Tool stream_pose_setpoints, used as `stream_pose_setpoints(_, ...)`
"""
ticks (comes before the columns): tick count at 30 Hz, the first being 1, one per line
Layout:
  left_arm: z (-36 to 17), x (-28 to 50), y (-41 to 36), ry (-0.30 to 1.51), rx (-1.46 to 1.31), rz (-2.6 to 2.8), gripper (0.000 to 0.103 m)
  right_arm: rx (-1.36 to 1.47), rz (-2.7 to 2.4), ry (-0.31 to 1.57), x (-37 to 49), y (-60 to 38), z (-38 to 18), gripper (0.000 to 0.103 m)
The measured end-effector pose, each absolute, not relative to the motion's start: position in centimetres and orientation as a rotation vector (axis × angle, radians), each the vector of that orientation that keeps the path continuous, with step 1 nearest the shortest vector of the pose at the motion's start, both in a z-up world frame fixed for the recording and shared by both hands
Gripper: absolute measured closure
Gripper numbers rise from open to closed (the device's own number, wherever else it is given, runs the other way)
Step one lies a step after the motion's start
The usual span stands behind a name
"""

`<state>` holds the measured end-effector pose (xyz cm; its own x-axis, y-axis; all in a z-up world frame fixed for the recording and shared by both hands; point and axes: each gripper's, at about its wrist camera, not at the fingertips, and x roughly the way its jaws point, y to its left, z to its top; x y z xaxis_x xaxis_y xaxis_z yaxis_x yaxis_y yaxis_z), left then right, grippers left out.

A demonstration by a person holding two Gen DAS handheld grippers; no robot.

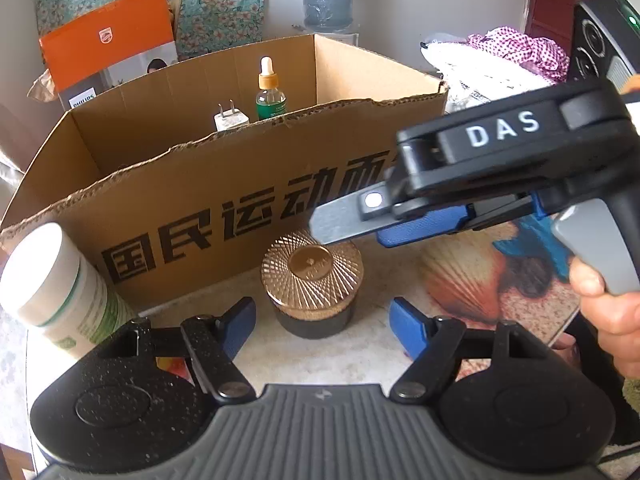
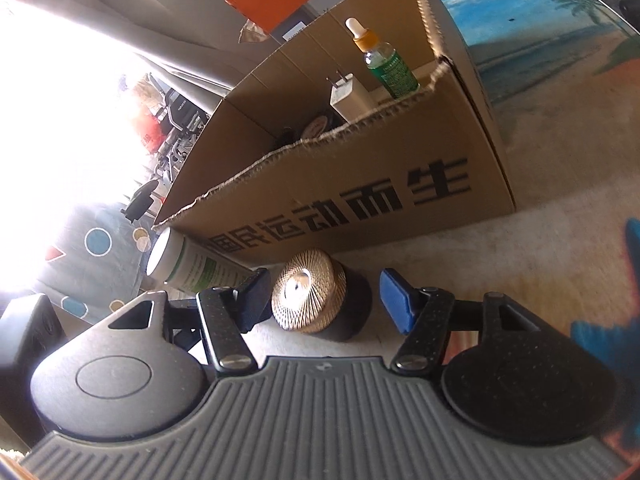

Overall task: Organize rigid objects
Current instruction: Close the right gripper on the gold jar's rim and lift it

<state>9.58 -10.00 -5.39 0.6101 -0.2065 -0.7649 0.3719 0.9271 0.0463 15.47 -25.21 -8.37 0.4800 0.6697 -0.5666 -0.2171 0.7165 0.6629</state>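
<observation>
White bottle (image 1: 52, 280) leans at the table's left edge against the cardboard box (image 1: 224, 216). Left gripper (image 1: 322, 322) stands wide, empty, straddling the gold-lidded jar (image 1: 312, 280) without touching. Right gripper (image 2: 320, 300) likewise gapes around the jar; bare tabletop (image 2: 520, 248) lies rightward.
</observation>
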Motion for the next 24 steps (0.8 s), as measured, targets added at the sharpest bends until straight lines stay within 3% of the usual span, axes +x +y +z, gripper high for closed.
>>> stream_pose_setpoints(24,-6.0,11.8,-10.2,0.891,0.153,-0.375,0.028,0.603,0.664,0.974,17.9,-23.1,-9.7,0.042)
